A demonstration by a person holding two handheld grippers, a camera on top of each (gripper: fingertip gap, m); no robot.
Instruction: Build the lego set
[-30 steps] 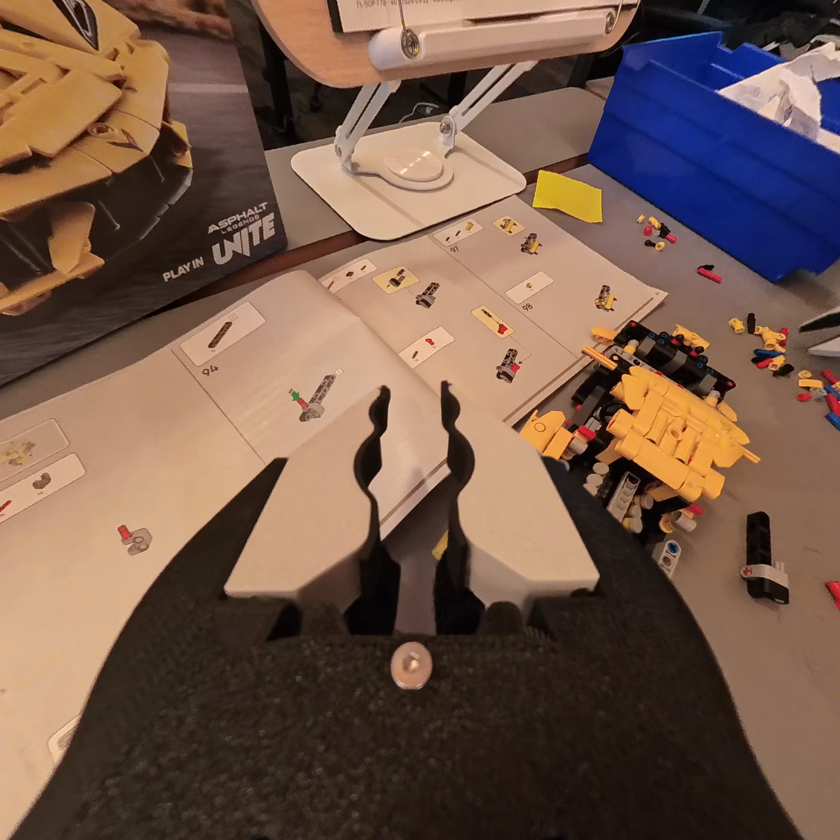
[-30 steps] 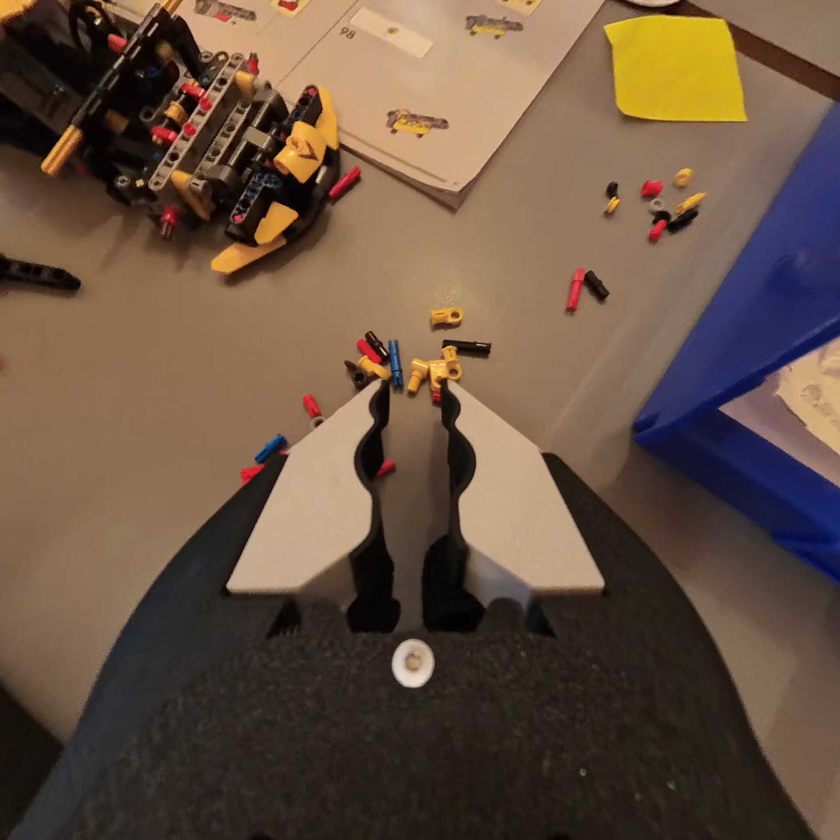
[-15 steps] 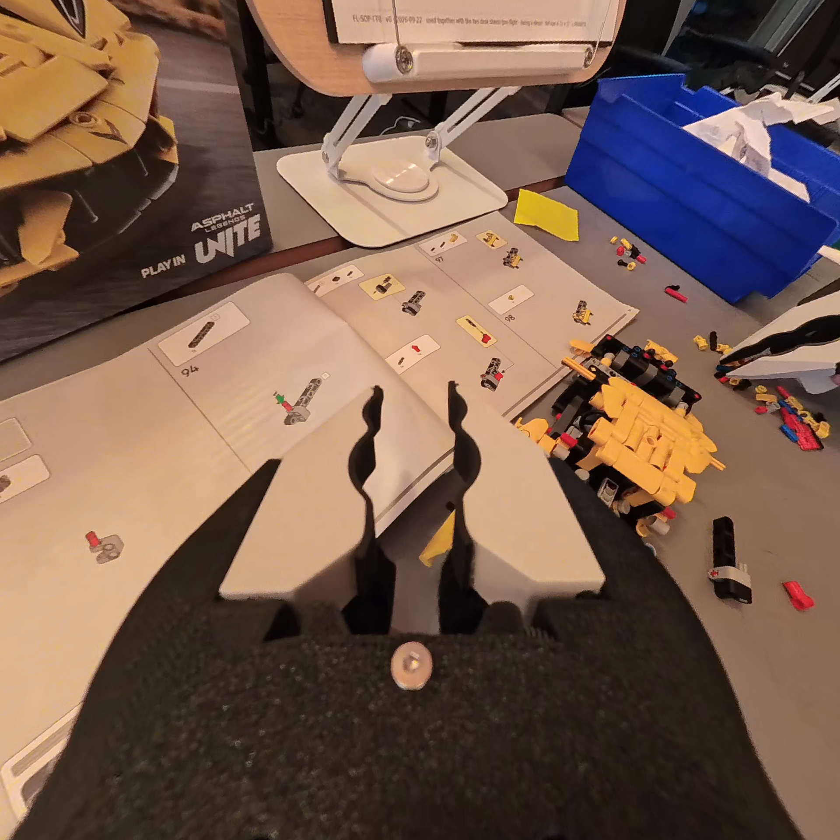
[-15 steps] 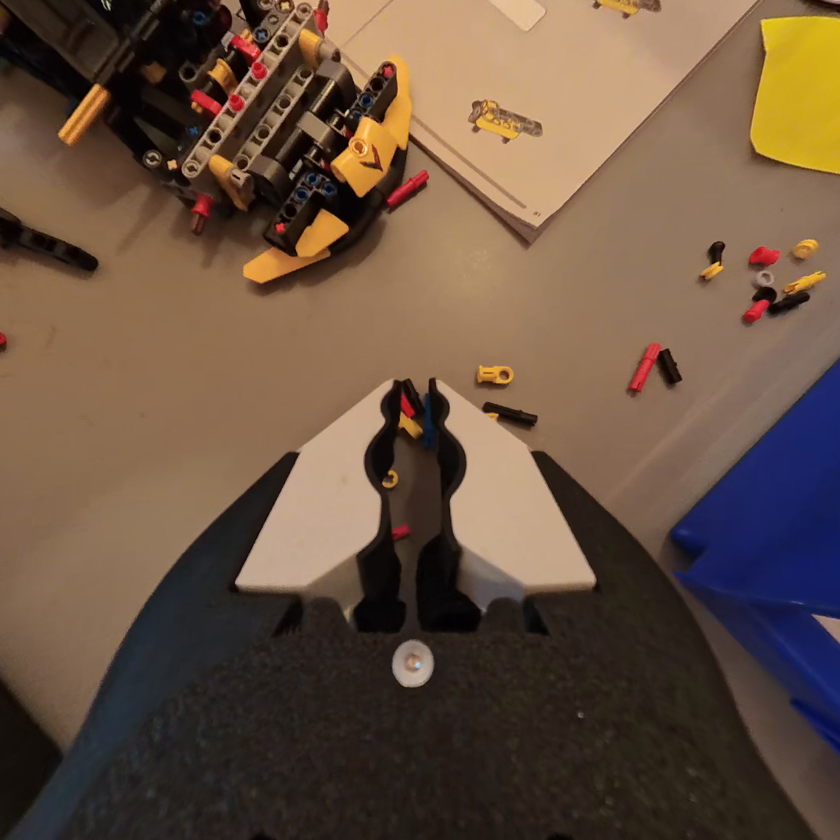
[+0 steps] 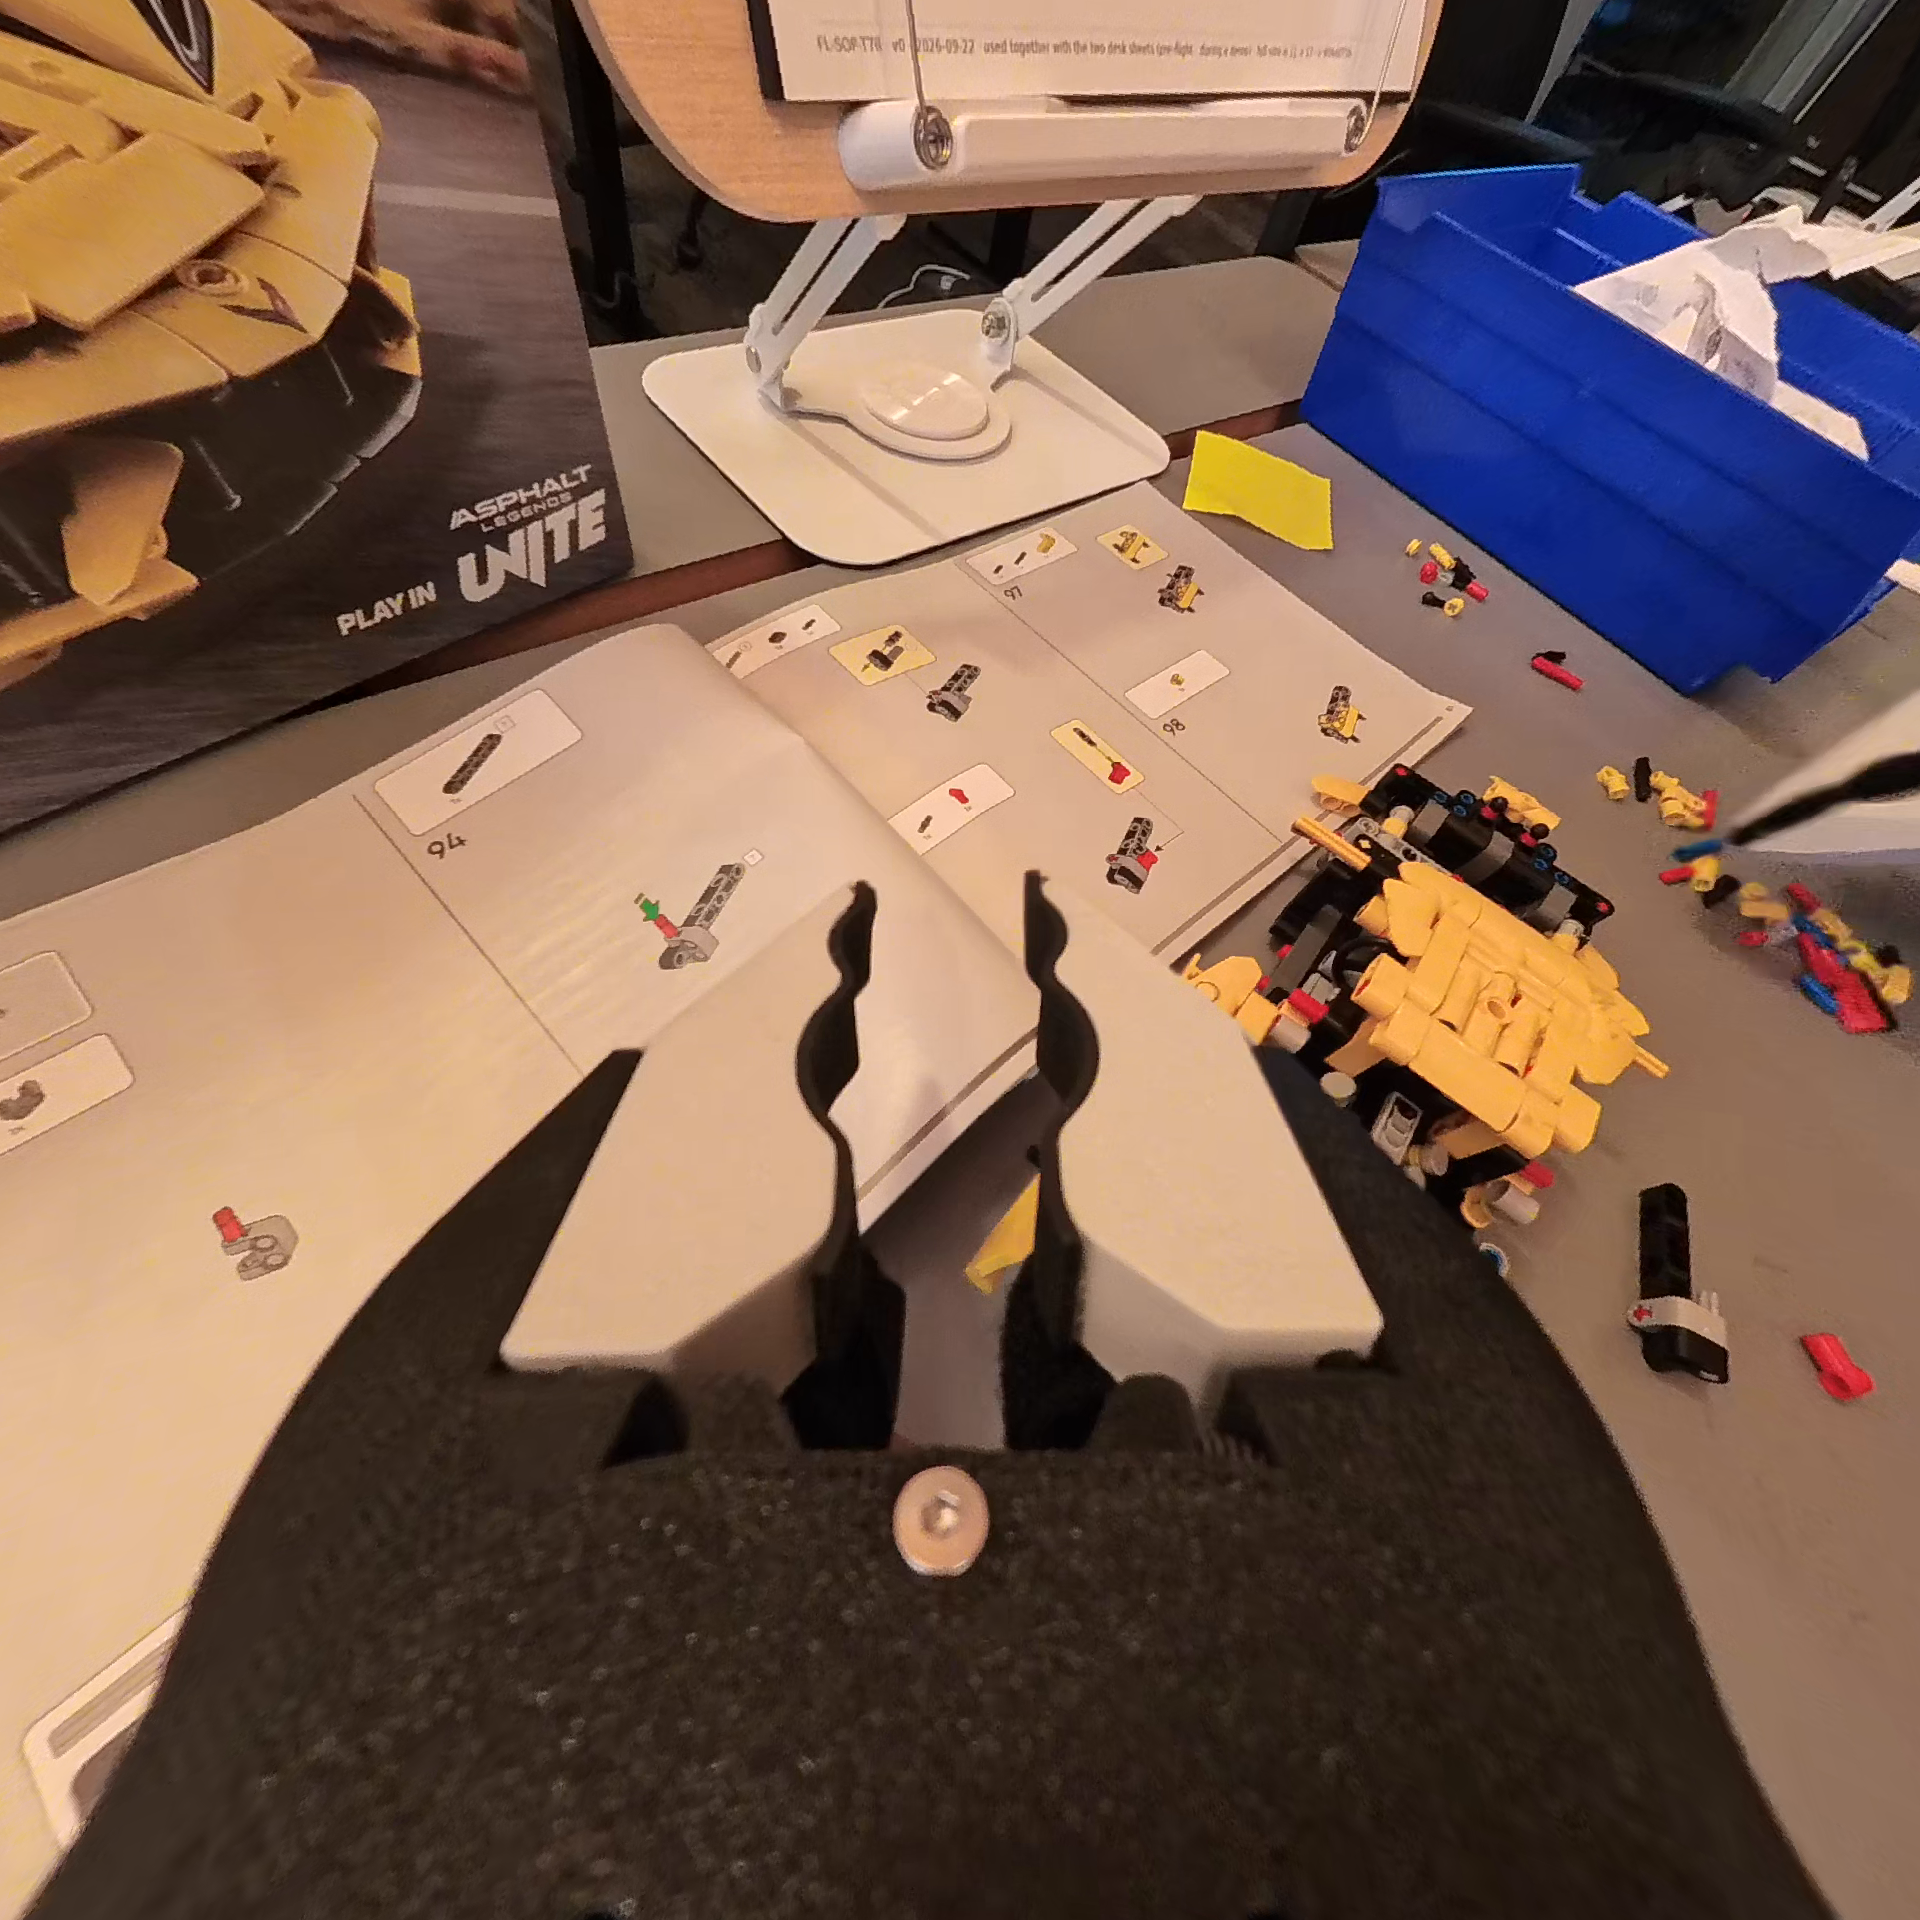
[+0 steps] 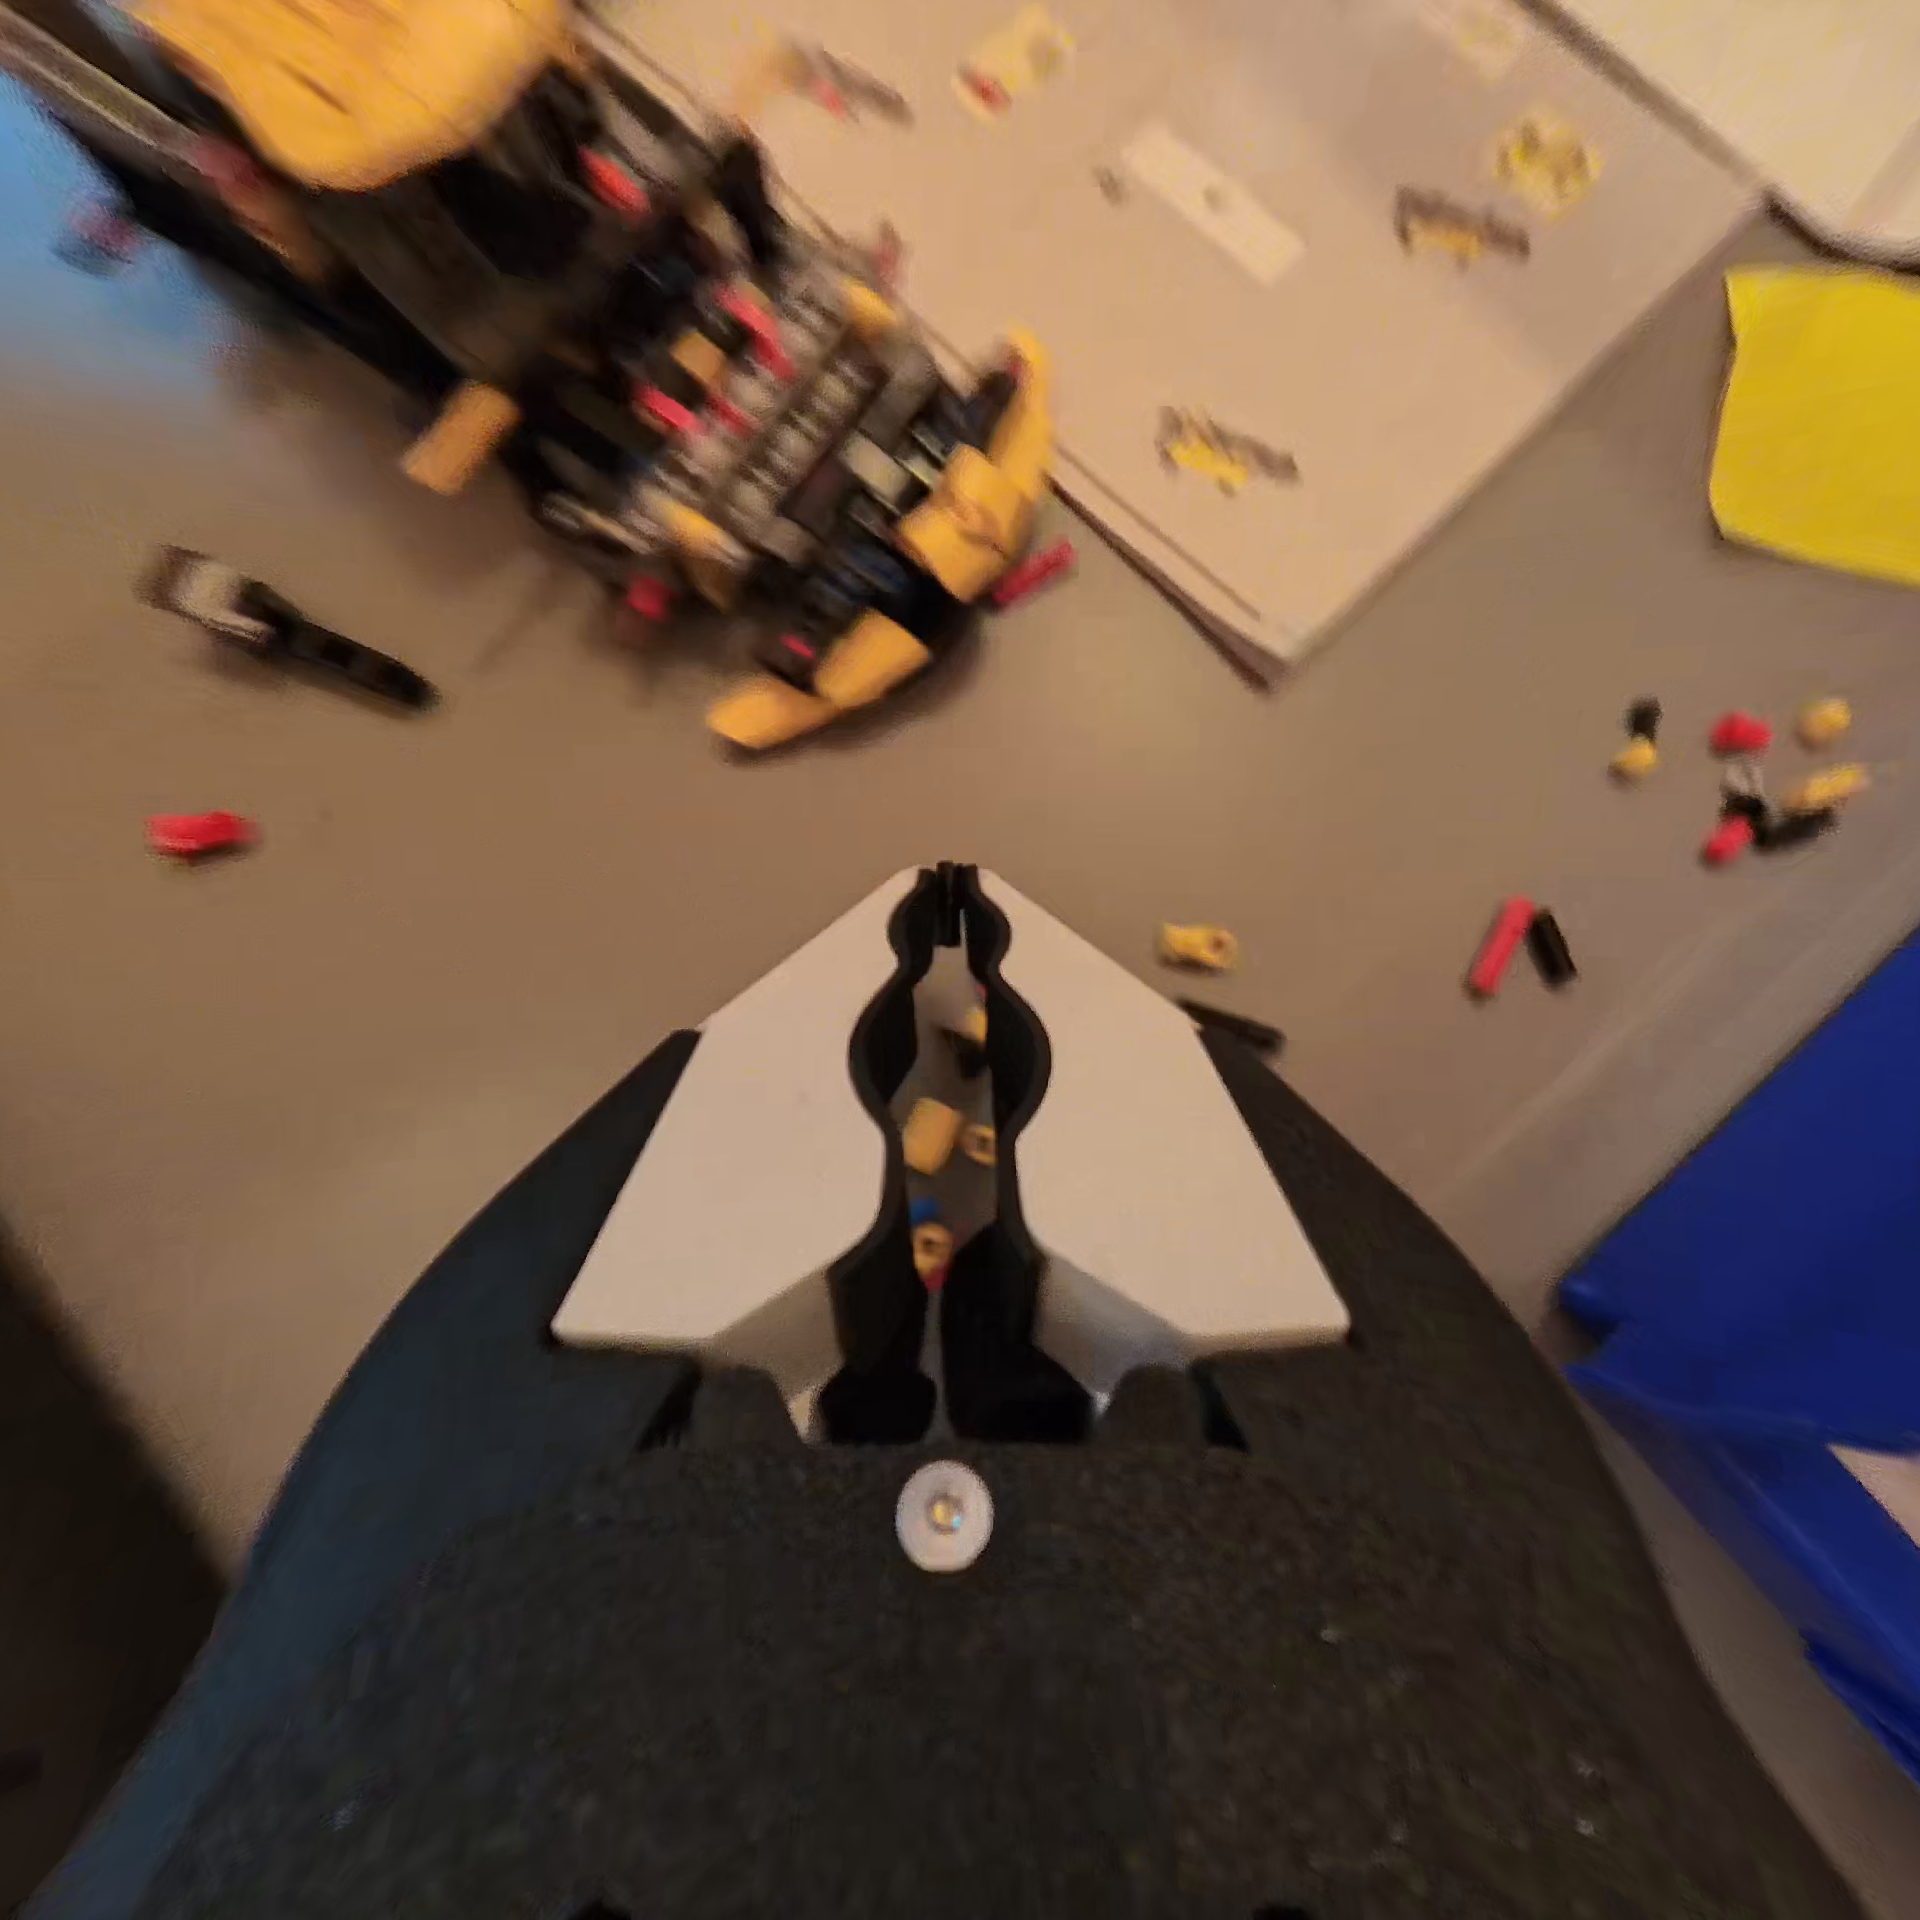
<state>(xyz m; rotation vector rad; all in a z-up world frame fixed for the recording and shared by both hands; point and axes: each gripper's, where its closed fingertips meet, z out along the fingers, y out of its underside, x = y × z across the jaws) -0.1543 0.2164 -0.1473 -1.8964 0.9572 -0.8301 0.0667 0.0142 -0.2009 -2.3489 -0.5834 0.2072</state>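
Your left gripper [image 5: 943, 896] is spread apart with nothing between its fingers, above the open paper instruction booklet [image 5: 665, 790]. Your right gripper [image 6: 948, 875] is pressed together at the tips on a small thin black piece [image 6: 945, 896]. The half-built yellow and black lego model [image 5: 1455, 987] lies on the grey table [image 5: 1704, 1164], beside the booklet.
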